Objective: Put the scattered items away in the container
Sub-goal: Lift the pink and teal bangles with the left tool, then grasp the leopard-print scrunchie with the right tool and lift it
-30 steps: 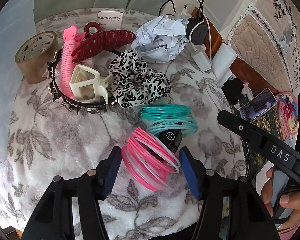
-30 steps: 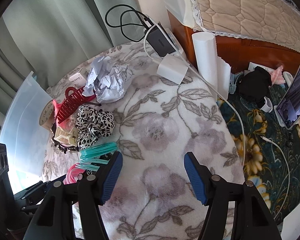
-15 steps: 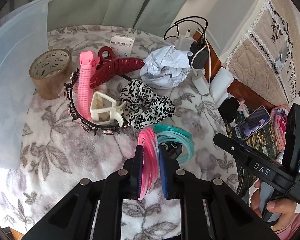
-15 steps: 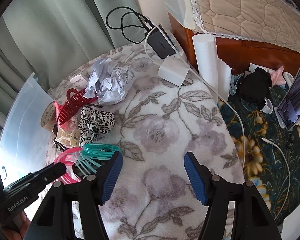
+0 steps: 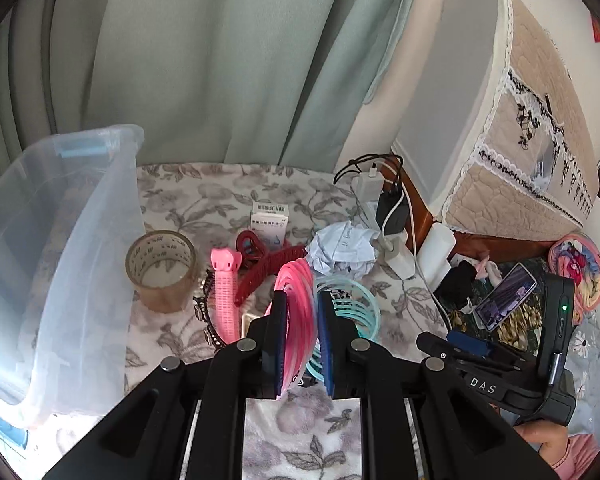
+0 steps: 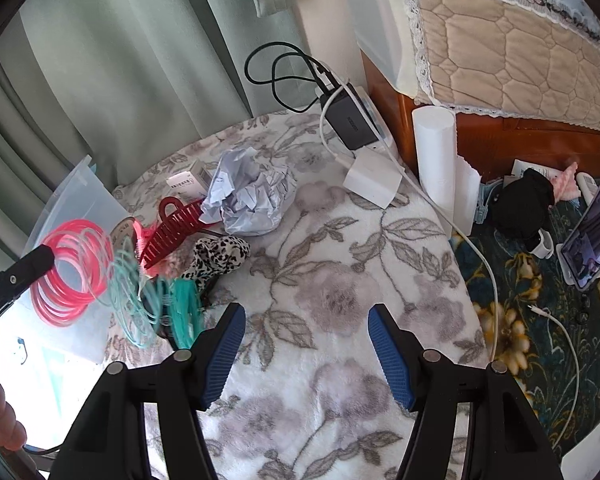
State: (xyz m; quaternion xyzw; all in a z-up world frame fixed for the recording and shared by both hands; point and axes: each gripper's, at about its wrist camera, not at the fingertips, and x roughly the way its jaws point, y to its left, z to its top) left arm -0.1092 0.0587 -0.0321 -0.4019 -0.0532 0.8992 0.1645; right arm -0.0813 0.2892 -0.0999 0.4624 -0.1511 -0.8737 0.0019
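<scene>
Two blue fingers of the left gripper [image 5: 302,344] are clamped on the pink bangles [image 5: 296,312], held off the counter [image 6: 340,320] beside the clear container [image 5: 60,248]; the right gripper [image 6: 306,356] hangs open over bare cloth. The teal bangles [image 6: 140,300] are motion-blurred, so whether they hang from the pink ones is unclear. Half a second ago the pink bundle sat lower, near the counter.

Soft daylight is filling both views. Glare is whitening the right view's lower left, where teal rings [image 6: 140,296] are blurring. Fisheye edges are bending.
</scene>
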